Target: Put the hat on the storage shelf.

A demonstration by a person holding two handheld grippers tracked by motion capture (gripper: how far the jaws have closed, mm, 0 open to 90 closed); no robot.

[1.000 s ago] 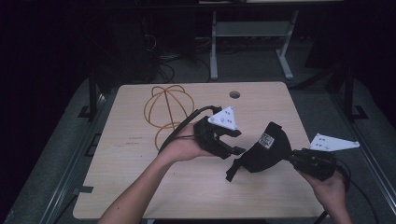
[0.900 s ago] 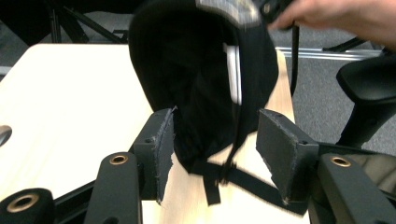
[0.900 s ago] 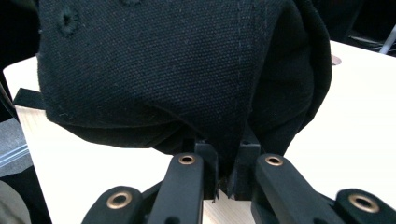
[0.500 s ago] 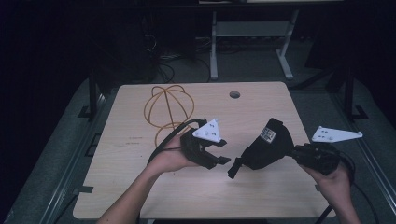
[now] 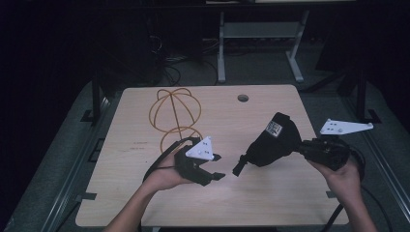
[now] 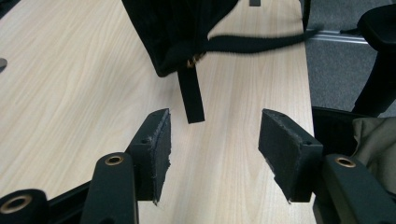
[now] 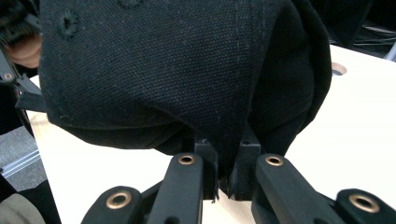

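A black fabric cap hangs above the right half of the wooden table, with my right gripper shut on its cloth. In the right gripper view the cap fills the upper frame and its fabric is pinched where the right gripper closes. A black strap dangles from the cap's low end. My left gripper is open, just left of that strap tip. In the left gripper view the strap hangs ahead of the open left gripper, slightly toward its left pad.
An orange wire sphere frame stands on the table at the back left, behind my left hand. A round cable hole is near the far edge. A metal stand is on the floor beyond the table.
My left gripper has drawn back toward the near left and turned its jaws toward the strap. The right gripper with the cap has stayed almost in place.
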